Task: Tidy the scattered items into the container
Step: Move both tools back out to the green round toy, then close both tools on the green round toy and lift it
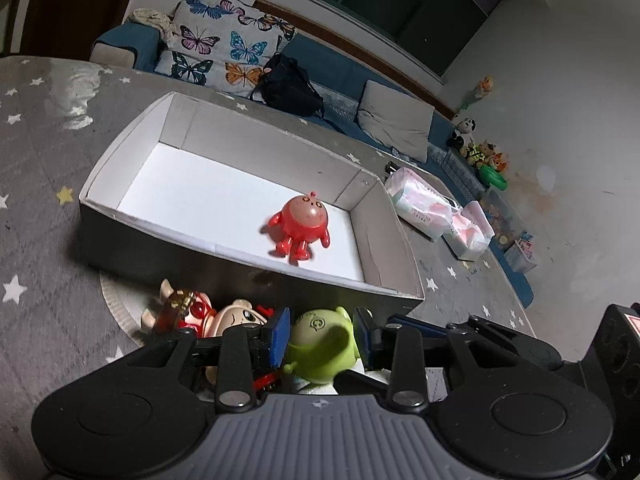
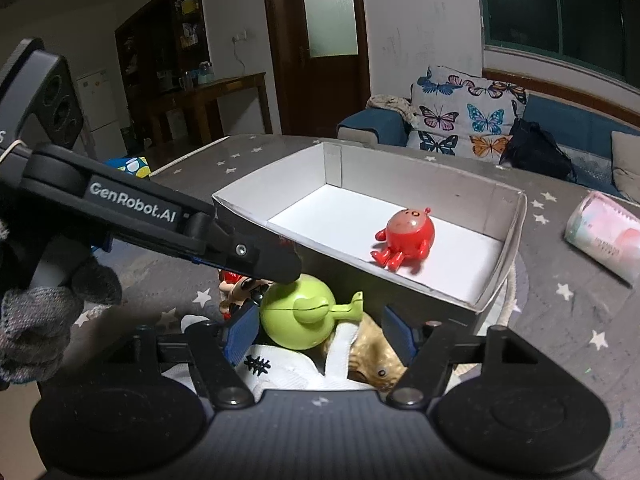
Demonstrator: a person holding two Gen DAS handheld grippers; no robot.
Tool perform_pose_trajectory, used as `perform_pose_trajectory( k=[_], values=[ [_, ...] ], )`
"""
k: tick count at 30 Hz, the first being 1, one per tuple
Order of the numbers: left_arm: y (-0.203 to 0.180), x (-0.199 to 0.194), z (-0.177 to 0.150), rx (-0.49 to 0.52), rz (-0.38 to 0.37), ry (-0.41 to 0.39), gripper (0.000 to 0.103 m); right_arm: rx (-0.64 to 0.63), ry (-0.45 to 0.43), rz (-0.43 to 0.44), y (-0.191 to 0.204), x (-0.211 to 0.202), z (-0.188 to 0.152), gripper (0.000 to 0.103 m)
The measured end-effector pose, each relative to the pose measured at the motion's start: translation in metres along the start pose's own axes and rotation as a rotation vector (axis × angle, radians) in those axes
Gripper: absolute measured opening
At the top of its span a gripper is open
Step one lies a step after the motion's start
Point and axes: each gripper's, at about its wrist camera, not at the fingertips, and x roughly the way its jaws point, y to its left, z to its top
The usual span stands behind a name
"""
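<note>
A white cardboard box lies on the star-patterned grey table, with a red round toy figure on its floor near the right end. Just in front of the box my left gripper has its blue pads against both sides of a green round toy. My right gripper stands open behind that toy, pads apart from it. Under it lie a white cloth and a tan plush. A pig figure lies left of the green toy.
Pink tissue packs sit on the table right of the box. A blue sofa with a butterfly pillow and a black bag runs behind the table. A gloved hand holds the left gripper.
</note>
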Motion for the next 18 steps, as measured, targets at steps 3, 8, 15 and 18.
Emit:
perform_pose_trajectory(
  k=[3,8,15,18],
  values=[
    [0.001,0.002,-0.003,-0.002,-0.006,0.008,0.038,0.007,0.003,0.002,-0.001,0.005,0.000,0.070],
    [0.005,0.005,-0.005,-0.020,-0.017,0.020,0.038,-0.001,0.015,-0.002,0.003,0.013,-0.001,0.070],
    [0.009,0.006,-0.005,-0.034,-0.027,0.019,0.038,-0.039,0.013,-0.024,0.011,0.020,-0.003,0.069],
    [0.009,0.006,-0.005,-0.039,-0.031,0.020,0.039,-0.053,0.008,-0.034,0.013,0.022,-0.003,0.065]
  ],
)
